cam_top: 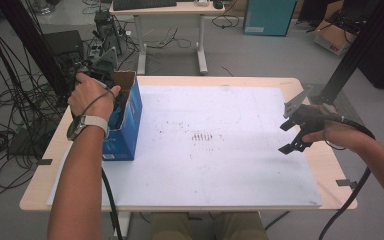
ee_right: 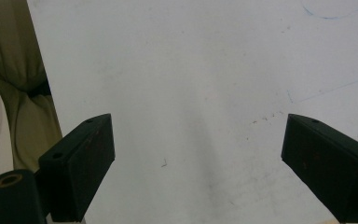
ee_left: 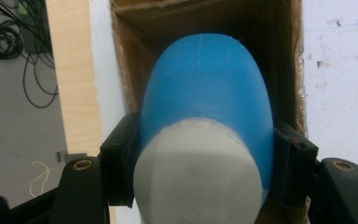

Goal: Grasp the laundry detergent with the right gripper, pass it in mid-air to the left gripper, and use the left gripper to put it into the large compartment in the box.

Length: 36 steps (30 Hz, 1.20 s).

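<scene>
A blue bottle (ee_left: 205, 88) with a pale grey cap end (ee_left: 198, 172) sits in the middle of the left gripper view, its blue body pointing into the open mouth of a cardboard box (ee_left: 130, 56). The left gripper (ee_left: 205, 168) is clenched on the bottle, one black pad pressing each side of it just above the cap. The brown inner walls of the box rise around the far end of the bottle; how deep the bottle reaches, and whether anything else lies inside, cannot be told.

In the high view the same box (cam_top: 127, 125), blue outside and brown inside, stands at the left of the frame on the edge of a white sheet (cam_top: 215, 150) that covers a wooden table (cam_top: 325, 165). The left hand (cam_top: 92, 95) is over its open top, with a watch on the wrist.

At the right of the high view the right gripper (cam_top: 293, 136) hangs above the sheet, well apart from the box. In the right gripper view its jaws stand wide and released, with bare white sheet (ee_right: 191, 93) between them.
</scene>
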{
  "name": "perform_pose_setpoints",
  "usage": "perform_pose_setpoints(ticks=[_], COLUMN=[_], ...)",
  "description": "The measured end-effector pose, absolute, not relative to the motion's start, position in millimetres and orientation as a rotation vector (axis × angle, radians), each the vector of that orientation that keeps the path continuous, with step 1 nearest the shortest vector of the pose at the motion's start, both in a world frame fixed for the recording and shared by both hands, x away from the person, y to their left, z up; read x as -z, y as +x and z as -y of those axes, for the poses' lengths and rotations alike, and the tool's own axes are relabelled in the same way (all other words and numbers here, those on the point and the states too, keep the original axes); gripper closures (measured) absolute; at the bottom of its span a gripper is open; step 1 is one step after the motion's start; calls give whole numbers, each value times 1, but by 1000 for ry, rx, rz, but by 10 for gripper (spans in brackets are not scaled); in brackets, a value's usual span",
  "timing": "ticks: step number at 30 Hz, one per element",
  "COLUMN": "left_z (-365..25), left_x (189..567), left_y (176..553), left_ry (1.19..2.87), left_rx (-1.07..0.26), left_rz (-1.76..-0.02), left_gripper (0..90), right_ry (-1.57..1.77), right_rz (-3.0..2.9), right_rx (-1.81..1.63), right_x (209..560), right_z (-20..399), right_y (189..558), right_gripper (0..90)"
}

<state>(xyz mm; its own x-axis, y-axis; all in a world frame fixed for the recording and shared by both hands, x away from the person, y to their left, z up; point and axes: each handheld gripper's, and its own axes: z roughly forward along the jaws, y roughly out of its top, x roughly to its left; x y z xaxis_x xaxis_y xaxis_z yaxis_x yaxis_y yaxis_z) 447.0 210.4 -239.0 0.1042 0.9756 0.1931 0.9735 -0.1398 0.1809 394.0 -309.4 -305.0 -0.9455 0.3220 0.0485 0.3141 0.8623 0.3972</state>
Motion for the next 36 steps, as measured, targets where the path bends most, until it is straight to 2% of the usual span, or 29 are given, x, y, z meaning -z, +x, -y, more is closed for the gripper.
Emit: perform_pose_setpoints(ticks=[13,36], left_z=[-214,-212], left_x=[266,266], left_y=[446,446], left_ry=[2362,2378], left_rx=[-392,-384], left_rz=[-2057,-2053], left_gripper=[379,377], right_ry=[530,518], right_rz=[-3013,-3012], right_rx=[-634,-615], right_x=[307,307], right_z=[312,309], right_y=[394,393], right_gripper=[95,95])
